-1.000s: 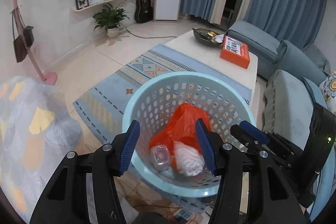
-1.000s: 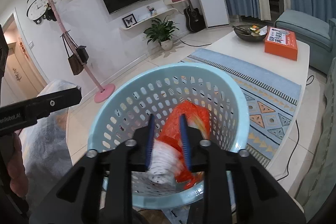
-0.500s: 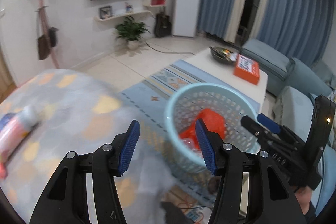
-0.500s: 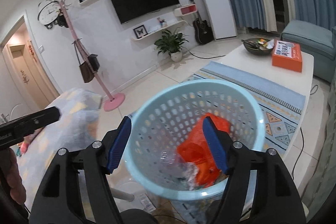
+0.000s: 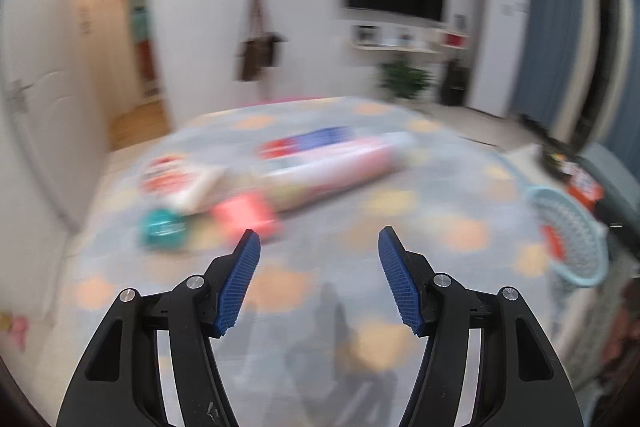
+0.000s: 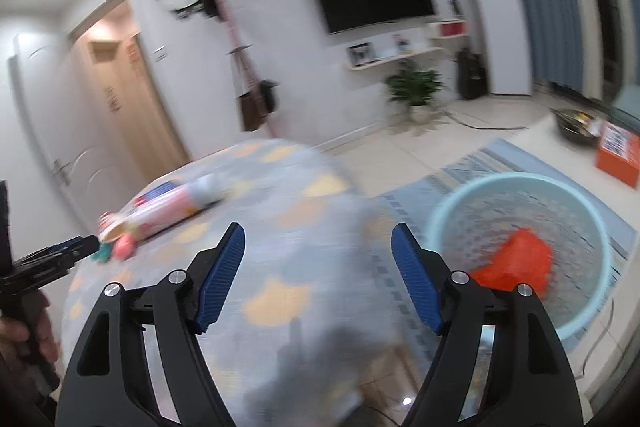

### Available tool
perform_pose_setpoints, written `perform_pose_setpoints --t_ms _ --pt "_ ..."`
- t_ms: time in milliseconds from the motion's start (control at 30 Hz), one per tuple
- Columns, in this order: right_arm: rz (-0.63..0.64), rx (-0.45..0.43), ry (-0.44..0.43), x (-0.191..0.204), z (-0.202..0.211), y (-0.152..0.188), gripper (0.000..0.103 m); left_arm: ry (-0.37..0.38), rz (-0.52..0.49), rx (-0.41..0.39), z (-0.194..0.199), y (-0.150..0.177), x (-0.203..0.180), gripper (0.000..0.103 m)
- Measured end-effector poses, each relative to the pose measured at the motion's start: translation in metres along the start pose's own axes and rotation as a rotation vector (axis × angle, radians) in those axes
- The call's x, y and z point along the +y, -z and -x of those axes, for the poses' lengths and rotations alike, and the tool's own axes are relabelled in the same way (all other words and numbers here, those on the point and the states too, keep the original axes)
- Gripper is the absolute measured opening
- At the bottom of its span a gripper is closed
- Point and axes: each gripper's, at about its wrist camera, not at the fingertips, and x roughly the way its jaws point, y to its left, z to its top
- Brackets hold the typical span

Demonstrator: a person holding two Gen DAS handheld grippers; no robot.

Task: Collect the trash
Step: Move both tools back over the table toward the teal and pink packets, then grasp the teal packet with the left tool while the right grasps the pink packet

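Right wrist view: orange bag (image 6: pixel 516 263) crumpled in pale-blue basket (image 6: pixel 448 203) (perforated), right gripper (image 6: pixel 318 267) opening, empty.

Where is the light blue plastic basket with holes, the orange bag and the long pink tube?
light blue plastic basket (image 6: pixel 440 211), right wrist view, near rim
orange bag (image 6: pixel 516 263), right wrist view, middle
long pink tube (image 5: pixel 340 167), left wrist view, middle

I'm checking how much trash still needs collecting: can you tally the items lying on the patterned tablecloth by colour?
Teal item: 1
Small pink item: 1
Red-and-white pack: 1
Long pink-and-white roll: 1
Total: 4, though the motion blur could hide more.
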Motion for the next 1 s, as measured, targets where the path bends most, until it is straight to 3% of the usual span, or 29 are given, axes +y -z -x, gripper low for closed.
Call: perform_pose_setpoints --t_ms 167,300,467,533,700,767,833,1000 --pt "0.079 0.049 -0.108 0.064 -0.013 0.006 0.074 -0.076 0.125 0.039 -0.016 0.006 0.086 0.060" --pt "0.136 0.083 -0.168 0.106 -0.021 0.012 0.074 -0.008 0.145 0.057 -0.036 0.002 0.117 0.060" --pt "0.175 0.125 -0.203 0.137 -0.031 0.022 0.074 -0.021 0.130 0.100 -0.068 -0.002 0.127 0.060" --pt "0.187 0.148 -0.210 0.147 -0.037 0.025 0.075 0.013 0.154 0.146 -0.084 -0.005 0.131 0.060" --pt "0.222 0.175 -0.219 0.166 -0.049 0.029 0.075 0.045 0.203 0.150 -0.101 -0.010 0.136 0.065" --pt "0.240 0.184 -0.218 0.174 -0.056 0.028 0.075 0.032 0.190 0.153 -0.101 -0.010 0.133 0.064" --pt "0.250 0.205 -0.229 0.182 -0.065 0.027 0.075 -0.012 0.187 0.156 -0.099 -0.008 0.134 0.049" --pt "0.282 0.298 -0.185 0.202 -0.100 0.025 0.075 -0.056 0.171 0.154 -0.086 0.003 0.134 0.046"
